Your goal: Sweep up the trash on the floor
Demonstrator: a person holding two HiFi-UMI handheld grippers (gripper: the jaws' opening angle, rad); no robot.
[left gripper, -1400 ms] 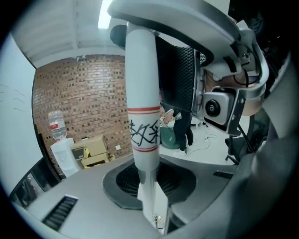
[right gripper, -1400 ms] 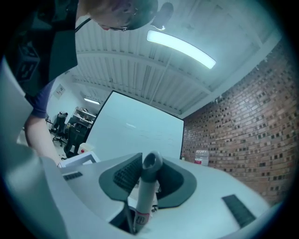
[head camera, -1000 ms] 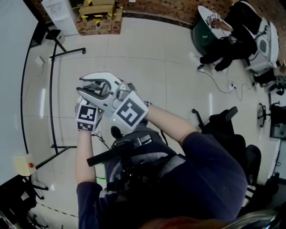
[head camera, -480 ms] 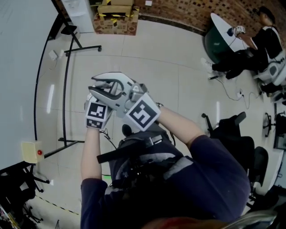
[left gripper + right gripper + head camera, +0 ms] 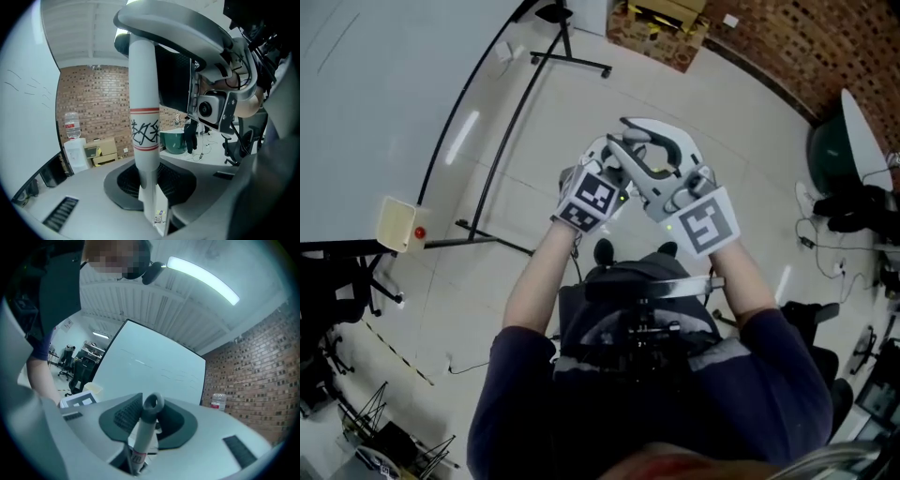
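Note:
In the head view both grippers are held close together in front of the person's chest, the left gripper (image 5: 609, 159) beside the right gripper (image 5: 649, 148). In the left gripper view my left gripper (image 5: 152, 197) is shut on a white handle (image 5: 143, 93) with red rings and black marks, which rises upright toward the right gripper above. My right gripper (image 5: 140, 441) is shut on a grey-white handle (image 5: 149, 416) ending in a hanging loop (image 5: 153, 403); it looks like the same handle, gripped near its top. The handle's lower end is hidden. No trash shows on the floor.
A whiteboard (image 5: 394, 84) on a black stand (image 5: 492, 234) fills the upper left. A cardboard box (image 5: 661, 23) sits by the brick wall (image 5: 825, 47). A green tub (image 5: 830, 155), cables (image 5: 820, 248) and an office chair (image 5: 811, 323) lie right. A tripod (image 5: 366, 412) stands lower left.
The head view has swung round: both grippers, still together, have shifted from left of centre to upper centre, and the whiteboard now covers the upper left. The grips look unchanged.

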